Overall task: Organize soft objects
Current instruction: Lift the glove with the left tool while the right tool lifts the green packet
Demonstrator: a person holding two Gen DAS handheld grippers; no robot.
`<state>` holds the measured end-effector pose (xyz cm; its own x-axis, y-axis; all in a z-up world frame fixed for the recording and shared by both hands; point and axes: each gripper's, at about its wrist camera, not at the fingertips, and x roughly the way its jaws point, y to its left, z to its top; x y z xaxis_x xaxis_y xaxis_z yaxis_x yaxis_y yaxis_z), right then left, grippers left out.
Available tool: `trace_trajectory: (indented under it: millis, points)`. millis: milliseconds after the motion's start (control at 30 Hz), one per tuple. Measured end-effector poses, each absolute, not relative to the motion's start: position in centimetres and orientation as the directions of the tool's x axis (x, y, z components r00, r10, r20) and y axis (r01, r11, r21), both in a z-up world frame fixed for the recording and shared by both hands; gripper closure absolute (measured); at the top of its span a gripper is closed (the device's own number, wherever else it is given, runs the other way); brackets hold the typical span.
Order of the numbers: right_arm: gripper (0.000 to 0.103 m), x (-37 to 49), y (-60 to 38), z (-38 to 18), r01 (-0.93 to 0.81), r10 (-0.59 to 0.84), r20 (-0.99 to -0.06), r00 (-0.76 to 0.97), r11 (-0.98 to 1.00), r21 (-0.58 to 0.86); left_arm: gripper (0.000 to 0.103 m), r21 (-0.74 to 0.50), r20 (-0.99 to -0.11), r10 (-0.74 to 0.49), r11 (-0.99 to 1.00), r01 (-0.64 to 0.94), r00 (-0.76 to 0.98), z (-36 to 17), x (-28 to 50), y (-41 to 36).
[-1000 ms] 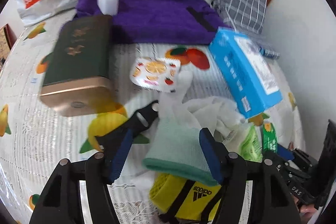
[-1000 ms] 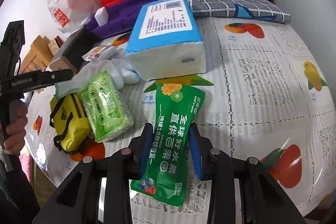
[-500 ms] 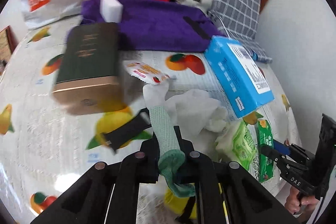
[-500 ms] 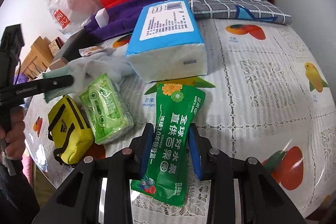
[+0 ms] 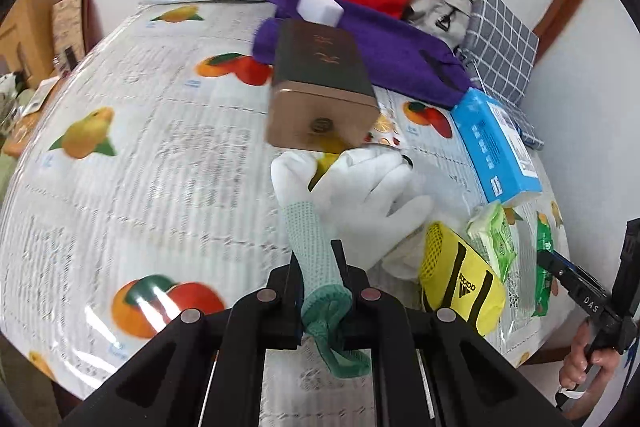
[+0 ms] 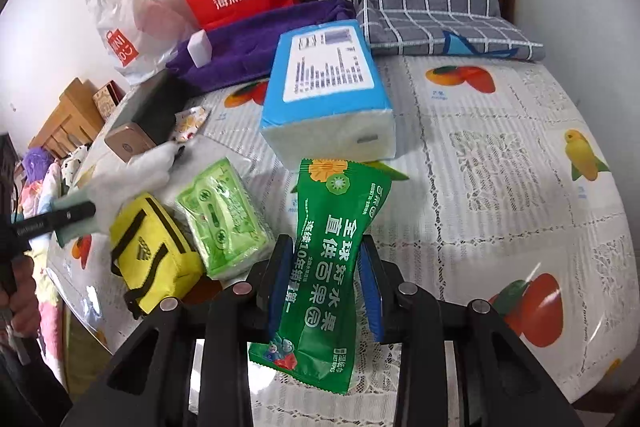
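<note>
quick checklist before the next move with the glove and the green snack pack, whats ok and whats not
1. Left gripper shut on the white glove at its green cuff: ok.
2. Glove clear of the table: cannot tell; its fingers hang blurred near the gold box.
3. Right gripper pinching the green snack pack: ok, pads press its sides.
4. Snack pack lifted: cannot tell.
5. Yellow pouch and green tissue pack lie close beside the right gripper: not ok for a sideways swing.
</note>
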<state>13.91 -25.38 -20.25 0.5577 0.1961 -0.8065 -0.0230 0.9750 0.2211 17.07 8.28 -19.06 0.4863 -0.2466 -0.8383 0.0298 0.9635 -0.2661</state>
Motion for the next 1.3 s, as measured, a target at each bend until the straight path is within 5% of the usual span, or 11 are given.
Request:
trace_trajectory:
  millis: [1300]
  points:
    - [0.07,22.5,-23.7,-6.9,-0.141,0.259,-0.686,0.68,0.964,0.224,0.093,-0.322,-0.654,-0.366,0.927,0.194,0.662,-3.4,23.9,5.4]
